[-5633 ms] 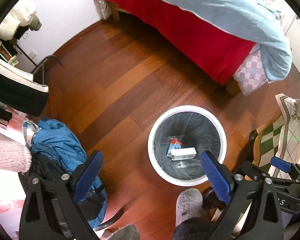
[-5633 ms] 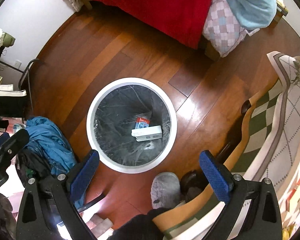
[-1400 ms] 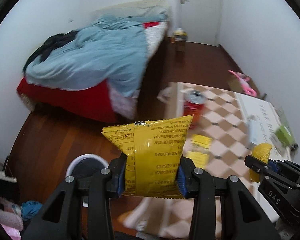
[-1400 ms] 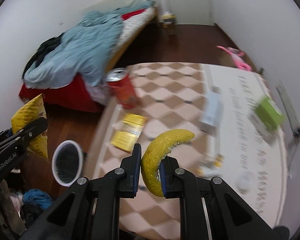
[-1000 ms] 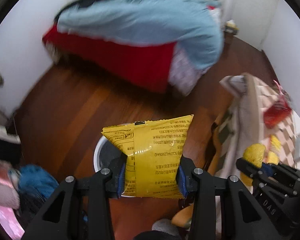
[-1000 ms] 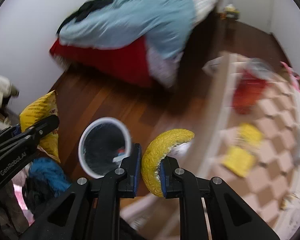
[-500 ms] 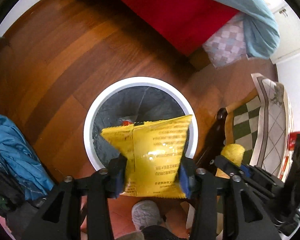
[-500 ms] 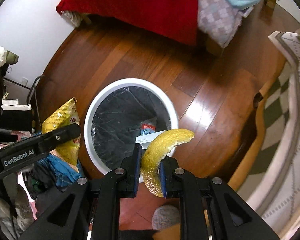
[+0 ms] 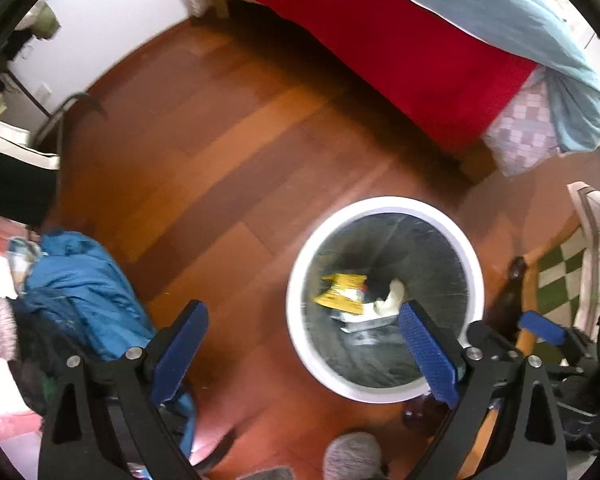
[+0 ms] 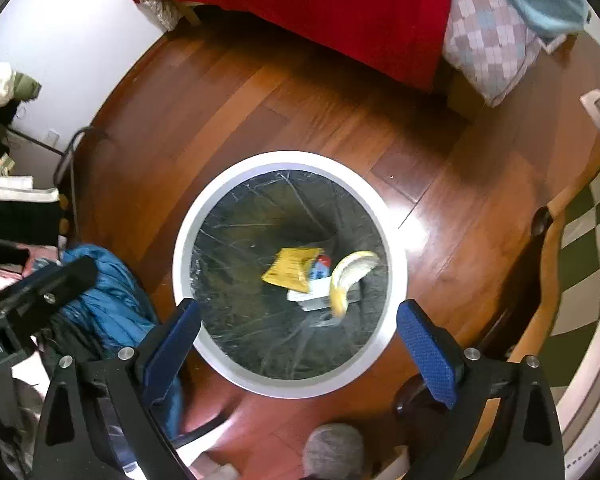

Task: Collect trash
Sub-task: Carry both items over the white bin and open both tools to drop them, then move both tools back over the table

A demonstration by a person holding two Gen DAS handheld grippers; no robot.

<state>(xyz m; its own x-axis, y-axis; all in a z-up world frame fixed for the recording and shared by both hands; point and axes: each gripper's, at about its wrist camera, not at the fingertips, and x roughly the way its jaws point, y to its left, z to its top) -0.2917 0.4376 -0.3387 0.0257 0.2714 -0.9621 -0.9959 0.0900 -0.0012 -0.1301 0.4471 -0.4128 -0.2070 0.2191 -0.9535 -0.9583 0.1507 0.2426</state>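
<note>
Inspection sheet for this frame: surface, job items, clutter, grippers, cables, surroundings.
Surface: wood floor, glossy.
Job's things: bin, white rim, dark liner; inside it a yellow packet, peel and a white box.
Clutter: blue jacket beside the bin; a slipper below it.
Grippers: left gripper and right gripper open, jaws just opened, nothing between them.
Cables: nothing seen.
Surroundings: bed with red sheet; checked cloth at right.

White box (image 10: 316,300) in bin mostly hidden under yellow packet (image 10: 294,266), peel (image 10: 350,274); print unreadable.
</note>
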